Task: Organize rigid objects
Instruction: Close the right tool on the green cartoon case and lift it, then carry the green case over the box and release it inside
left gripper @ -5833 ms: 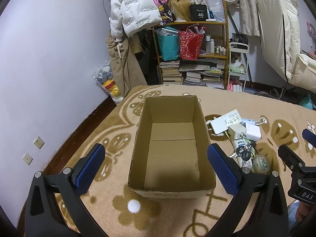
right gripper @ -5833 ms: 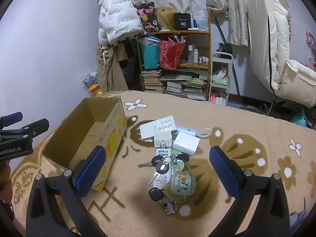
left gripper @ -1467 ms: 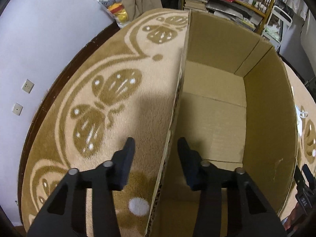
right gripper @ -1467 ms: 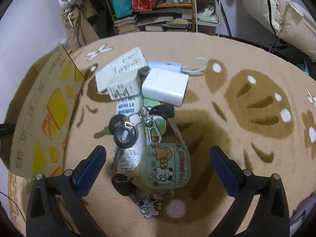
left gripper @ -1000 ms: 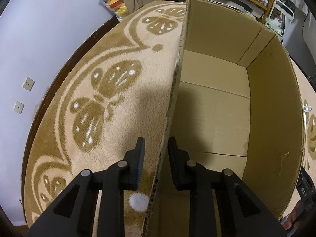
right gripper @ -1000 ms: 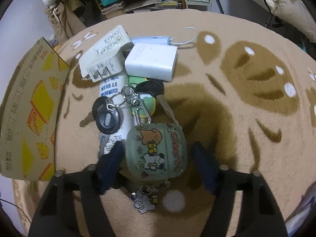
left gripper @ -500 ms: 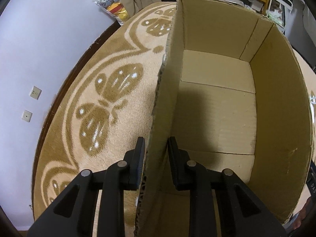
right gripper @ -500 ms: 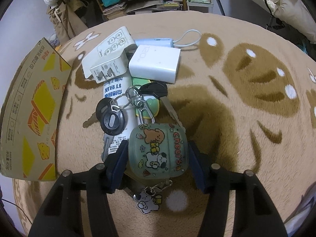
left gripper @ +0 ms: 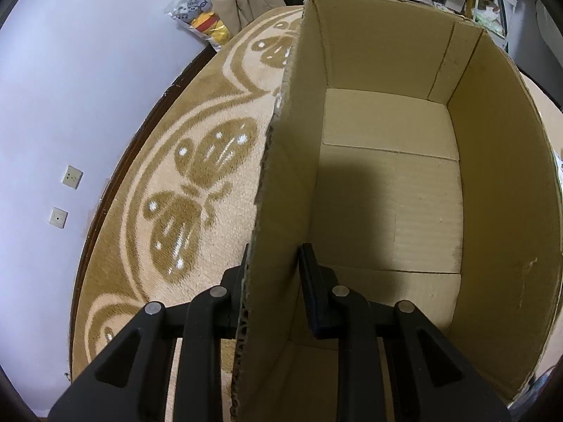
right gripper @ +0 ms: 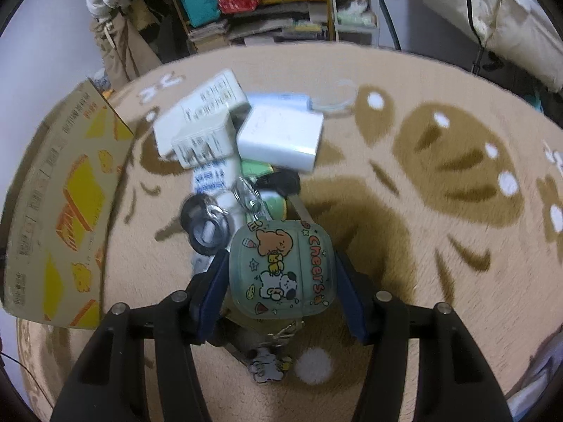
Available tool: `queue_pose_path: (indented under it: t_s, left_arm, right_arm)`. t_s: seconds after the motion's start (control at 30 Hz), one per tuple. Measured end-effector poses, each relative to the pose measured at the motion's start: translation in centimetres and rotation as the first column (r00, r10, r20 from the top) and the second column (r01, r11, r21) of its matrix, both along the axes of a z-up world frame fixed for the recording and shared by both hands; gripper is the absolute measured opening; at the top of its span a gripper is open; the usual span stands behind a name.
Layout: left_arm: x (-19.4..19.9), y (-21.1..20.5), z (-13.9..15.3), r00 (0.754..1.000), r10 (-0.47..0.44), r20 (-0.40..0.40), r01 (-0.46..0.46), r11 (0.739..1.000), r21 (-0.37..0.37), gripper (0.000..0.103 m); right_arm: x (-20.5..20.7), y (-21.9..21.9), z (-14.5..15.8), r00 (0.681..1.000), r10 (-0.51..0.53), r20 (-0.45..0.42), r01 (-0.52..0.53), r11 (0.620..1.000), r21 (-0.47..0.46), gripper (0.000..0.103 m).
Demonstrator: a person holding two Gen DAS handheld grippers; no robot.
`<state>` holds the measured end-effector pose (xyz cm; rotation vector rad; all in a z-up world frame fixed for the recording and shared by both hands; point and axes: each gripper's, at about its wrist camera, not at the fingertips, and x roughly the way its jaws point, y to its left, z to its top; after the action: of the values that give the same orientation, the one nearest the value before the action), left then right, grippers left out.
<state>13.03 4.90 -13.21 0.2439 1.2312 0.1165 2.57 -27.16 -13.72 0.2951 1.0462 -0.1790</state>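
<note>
An empty brown cardboard box point(left gripper: 387, 190) fills the left wrist view. My left gripper point(left gripper: 272, 270) is shut on the box's left wall, one finger outside and one inside. In the right wrist view my right gripper point(right gripper: 279, 281) is shut on a pale green cartoon-printed case point(right gripper: 281, 269) with a key ring and charm hanging from it, lifted slightly off the rug. Beyond it lie black keys point(right gripper: 206, 225), a white power adapter point(right gripper: 281, 137), a white plug block point(right gripper: 200, 126) and a white tube point(right gripper: 211, 179). The box's printed outer side point(right gripper: 63, 211) shows at the left.
A beige rug with brown butterfly patterns point(left gripper: 197, 190) covers the floor. A purple wall with sockets point(left gripper: 70, 176) runs along the left. Cluttered shelves point(right gripper: 274, 10), hanging coats point(right gripper: 119, 45) and a cream chair point(right gripper: 510, 17) stand at the back.
The left fingers closed on the box wall and the box tilted up. The right fingers closed on the green case, which now rises with the view blurring.
</note>
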Motion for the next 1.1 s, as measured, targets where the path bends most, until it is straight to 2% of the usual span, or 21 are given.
queue_pose_path:
  t_s: [0.23, 0.43, 0.67, 0.87, 1.1]
  left_arm:
    - [-0.1, -0.3, -0.1, 1.000, 0.001, -0.003, -0.001, 1.000, 0.004, 0.020]
    - [-0.1, -0.3, 0.0, 1.000, 0.002, -0.004, -0.002, 1.000, 0.002, 0.020]
    - [0.0, -0.3, 0.0, 1.000, 0.007, -0.007, -0.007, 1.000, -0.003, 0.020]
    - [-0.1, -0.2, -0.1, 1.000, 0.008, -0.011, -0.008, 1.000, -0.007, 0.020]
    - [0.0, -0.1, -0.2, 1.000, 0.008, -0.013, -0.008, 1.000, -0.013, 0.020]
  right_arm:
    - [0.1, 2.3, 4.5, 0.989, 0.074, 0.128, -0.074, 0.997, -0.005, 0.063]
    - [0.9, 5.2, 7.5, 0.966, 0.172, 0.192, -0.169, 0.985, -0.033, 0.063]
    - [3.3, 8.2, 9.9, 0.928, 0.275, 0.251, -0.271, 0.961, -0.050, 0.063]
    - [6.2, 10.6, 11.9, 0.899, 0.319, 0.300, -0.319, 0.946, -0.048, 0.063]
    - [8.9, 14.0, 14.8, 0.851, 0.377, 0.366, -0.375, 0.924, -0.080, 0.063]
